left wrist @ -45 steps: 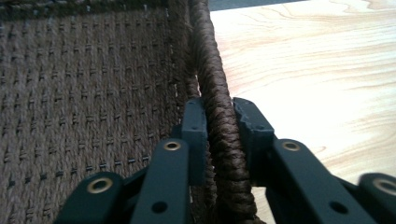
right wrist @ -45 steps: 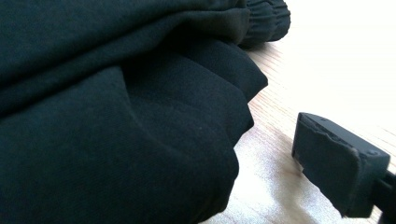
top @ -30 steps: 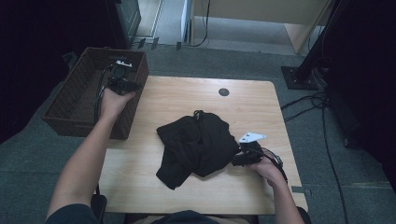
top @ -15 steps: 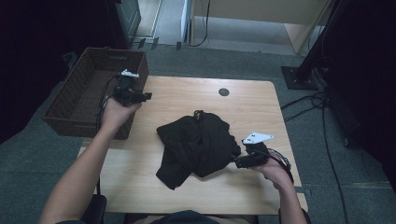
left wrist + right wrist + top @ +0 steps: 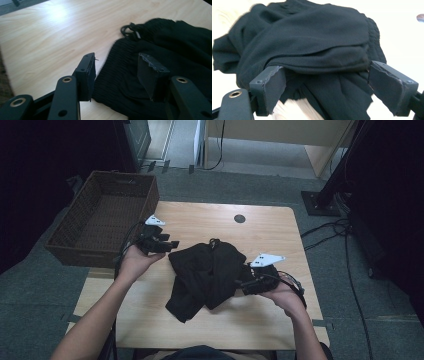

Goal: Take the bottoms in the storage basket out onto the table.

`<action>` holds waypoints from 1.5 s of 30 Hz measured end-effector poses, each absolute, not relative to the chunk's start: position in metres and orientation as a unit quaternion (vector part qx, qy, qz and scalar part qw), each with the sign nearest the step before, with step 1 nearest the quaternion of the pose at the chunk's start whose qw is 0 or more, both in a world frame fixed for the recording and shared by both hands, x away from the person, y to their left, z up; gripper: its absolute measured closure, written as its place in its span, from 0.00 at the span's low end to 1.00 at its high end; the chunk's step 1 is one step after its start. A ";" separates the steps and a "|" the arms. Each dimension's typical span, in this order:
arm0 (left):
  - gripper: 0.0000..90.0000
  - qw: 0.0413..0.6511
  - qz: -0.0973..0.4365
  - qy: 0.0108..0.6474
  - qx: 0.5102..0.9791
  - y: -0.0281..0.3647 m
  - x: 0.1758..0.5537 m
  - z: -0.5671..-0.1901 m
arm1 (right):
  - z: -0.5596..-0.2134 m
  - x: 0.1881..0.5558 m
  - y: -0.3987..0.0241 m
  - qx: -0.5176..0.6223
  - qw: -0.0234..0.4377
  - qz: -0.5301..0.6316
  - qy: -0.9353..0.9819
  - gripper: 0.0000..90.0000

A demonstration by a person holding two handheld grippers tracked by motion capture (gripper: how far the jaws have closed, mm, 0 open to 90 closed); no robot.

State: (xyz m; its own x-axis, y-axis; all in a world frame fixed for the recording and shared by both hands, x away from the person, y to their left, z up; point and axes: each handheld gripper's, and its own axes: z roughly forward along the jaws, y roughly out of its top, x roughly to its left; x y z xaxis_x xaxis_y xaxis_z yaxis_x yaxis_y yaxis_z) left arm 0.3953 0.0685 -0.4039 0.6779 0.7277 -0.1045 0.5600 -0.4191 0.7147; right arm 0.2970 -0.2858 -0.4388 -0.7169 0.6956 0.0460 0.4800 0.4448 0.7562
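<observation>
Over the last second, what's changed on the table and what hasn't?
The left gripper came from over the wicker basket across to the left edge of the black garment; its jaws have just been opening and now straddle the ribbed hem without pressing it. The right gripper lifted a little at the garment's right side, jaws wide with cloth bunched between them. The basket and table stayed put.

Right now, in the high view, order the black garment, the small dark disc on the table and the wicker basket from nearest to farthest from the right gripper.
1. black garment: right at the right gripper, mid-table.
2. small dark disc: on the table's far edge, beyond the garment.
3. wicker basket: off the table's left far corner, past the left gripper.
</observation>
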 end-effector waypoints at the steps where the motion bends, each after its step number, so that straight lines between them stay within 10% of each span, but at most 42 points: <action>1: 0.54 0.376 0.109 0.379 0.838 0.066 0.392 -0.406 | -0.438 0.298 -0.283 0.347 0.134 0.395 0.840 0.16; 15: 0.49 0.376 0.061 0.330 0.863 0.042 0.363 -0.445 | -0.476 0.327 -0.268 0.375 0.062 0.372 0.847 0.26; 27: 0.45 0.350 0.047 0.309 0.883 0.024 0.362 -0.489 | -0.497 0.336 -0.261 0.370 0.097 0.385 0.840 0.45; 38: 0.90 0.341 0.034 0.284 0.895 0.020 0.365 -0.499 | -0.502 0.344 -0.253 0.406 0.070 0.370 0.833 0.71; 45: 0.96 0.366 0.024 0.327 0.871 0.036 0.375 -0.488 | -0.486 0.342 -0.270 0.408 0.093 0.382 0.824 0.91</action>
